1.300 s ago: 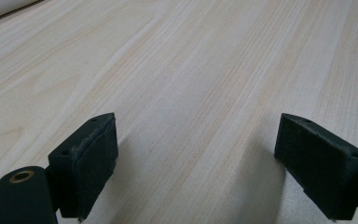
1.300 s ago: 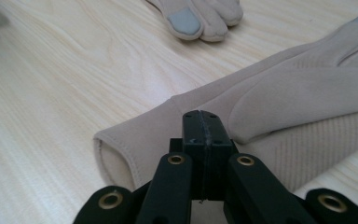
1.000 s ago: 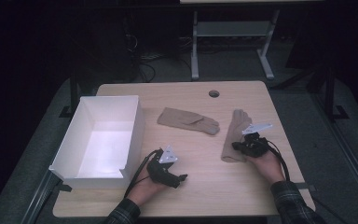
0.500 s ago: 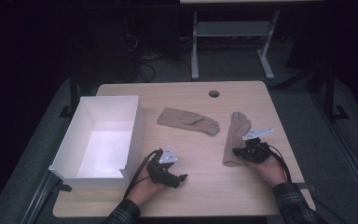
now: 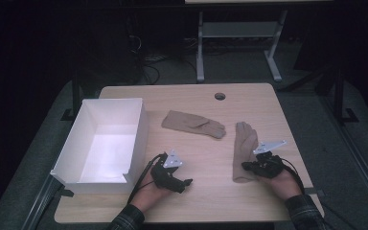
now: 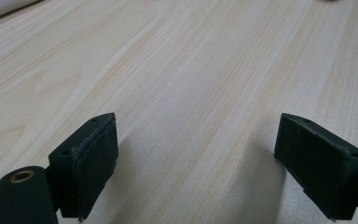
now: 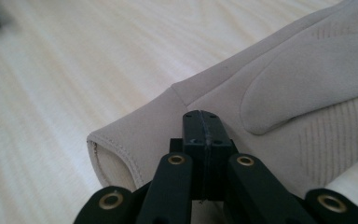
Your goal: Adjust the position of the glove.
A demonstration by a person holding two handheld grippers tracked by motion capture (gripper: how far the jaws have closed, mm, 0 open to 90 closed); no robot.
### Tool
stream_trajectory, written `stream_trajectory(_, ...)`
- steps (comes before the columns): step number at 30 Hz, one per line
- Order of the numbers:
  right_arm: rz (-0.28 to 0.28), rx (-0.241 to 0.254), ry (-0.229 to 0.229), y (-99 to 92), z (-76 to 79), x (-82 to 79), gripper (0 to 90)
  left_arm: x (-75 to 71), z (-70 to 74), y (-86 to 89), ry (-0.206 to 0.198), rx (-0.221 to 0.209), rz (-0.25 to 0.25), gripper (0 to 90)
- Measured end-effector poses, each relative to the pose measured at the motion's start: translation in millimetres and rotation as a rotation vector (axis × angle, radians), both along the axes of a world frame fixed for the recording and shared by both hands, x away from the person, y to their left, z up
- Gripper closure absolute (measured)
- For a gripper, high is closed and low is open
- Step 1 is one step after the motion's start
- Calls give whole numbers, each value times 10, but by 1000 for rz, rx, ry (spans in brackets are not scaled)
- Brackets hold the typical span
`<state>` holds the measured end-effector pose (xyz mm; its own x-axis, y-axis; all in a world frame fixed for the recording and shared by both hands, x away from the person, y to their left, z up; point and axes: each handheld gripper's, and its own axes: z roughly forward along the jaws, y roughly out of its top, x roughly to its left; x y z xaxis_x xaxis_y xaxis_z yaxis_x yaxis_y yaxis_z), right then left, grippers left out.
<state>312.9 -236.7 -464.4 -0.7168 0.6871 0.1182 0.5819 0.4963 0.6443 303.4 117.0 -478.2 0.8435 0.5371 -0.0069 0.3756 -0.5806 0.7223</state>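
Two beige gloves lie flat on the wooden table [image 5: 201, 201]. One glove [image 5: 191, 123] is at the middle and the other glove [image 5: 245, 141] lies lengthwise at the right. My right gripper [image 5: 247, 166] is at that glove's cuff end, near the table's front. In the right gripper view the glove [image 7: 284, 93] lies just under and beyond my right gripper [image 7: 203, 122], whose jaws are shut pad to pad with no fabric seen between them. My left gripper [image 5: 187, 182] rests low on the table's front middle. In its own view my left gripper [image 6: 214, 158] stands open over bare wood.
An open white box [image 5: 139, 129] stands at the table's left side, close to the left hand. A round cable hole [image 5: 219, 96] sits near the far edge. A metal table frame [image 5: 201, 43] stands on the dark floor beyond.
My right gripper has drawn back along the right glove, from its middle to the cuff end. The left gripper and both gloves have stayed put.
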Motion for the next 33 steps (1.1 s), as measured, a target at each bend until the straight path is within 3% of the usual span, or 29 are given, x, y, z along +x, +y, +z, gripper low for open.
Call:
stream_trajectory(21,95,-12,33,2,37,-615,900,1,2,4,2,5,-1,128)
stream_trajectory(24,108,-17,24,7,40,-645,899,1,2,4,1,5,-1,129)
stream_trajectory(27,102,13,12,-21,80,-623,859,2,3,4,0,7,-1,128)
stream_trajectory(33,28,39,-41,-180,148,-527,739,3,3,4,0,7,-2,128)
